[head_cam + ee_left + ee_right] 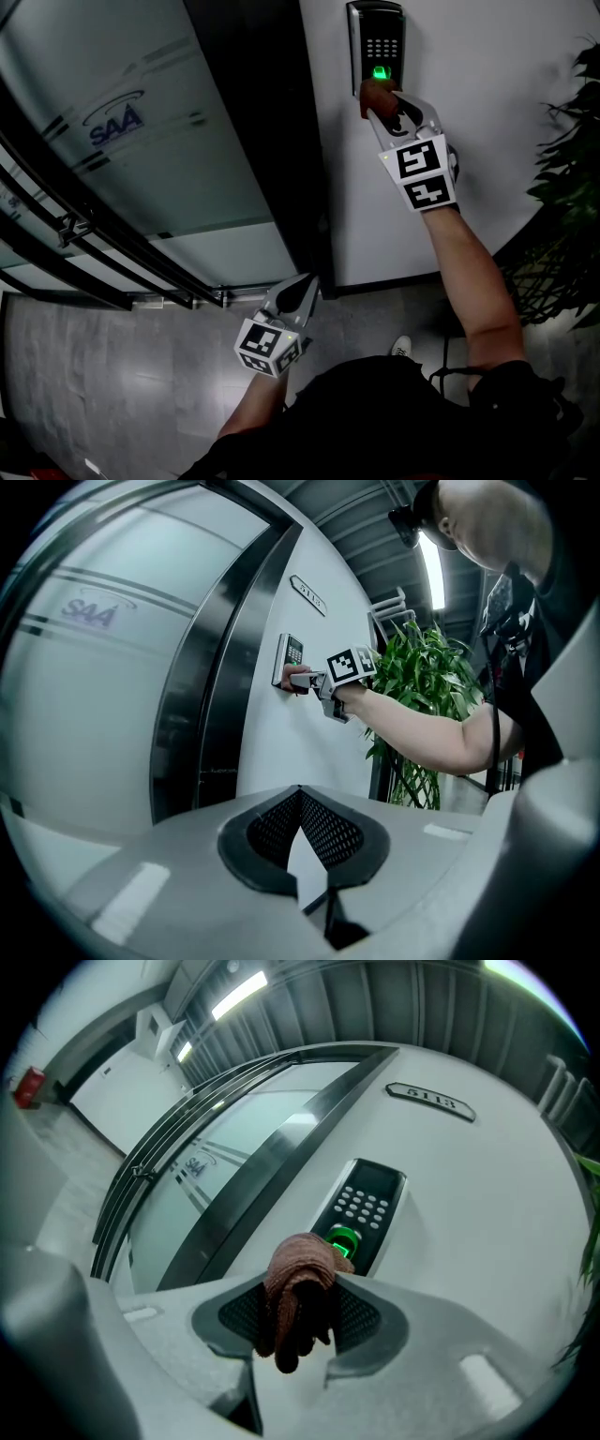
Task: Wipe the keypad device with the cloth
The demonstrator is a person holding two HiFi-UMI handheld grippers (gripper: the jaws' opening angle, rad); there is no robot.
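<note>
A black keypad device (377,42) with a glowing green sensor is fixed to the white wall; it also shows in the right gripper view (361,1213) and small in the left gripper view (292,656). My right gripper (384,101) is shut on a reddish-brown cloth (298,1288) and holds it against the device's lower end, just below the green light. The cloth (372,96) bunches out between the jaws. My left gripper (302,292) hangs low near the door frame, jaws together with nothing between them (302,832).
A frosted glass door (141,159) with a dark frame (272,141) stands left of the device. A leafy plant (567,187) grows at the right. A room number plate (430,1102) sits above the keypad. Grey floor (112,375) lies below.
</note>
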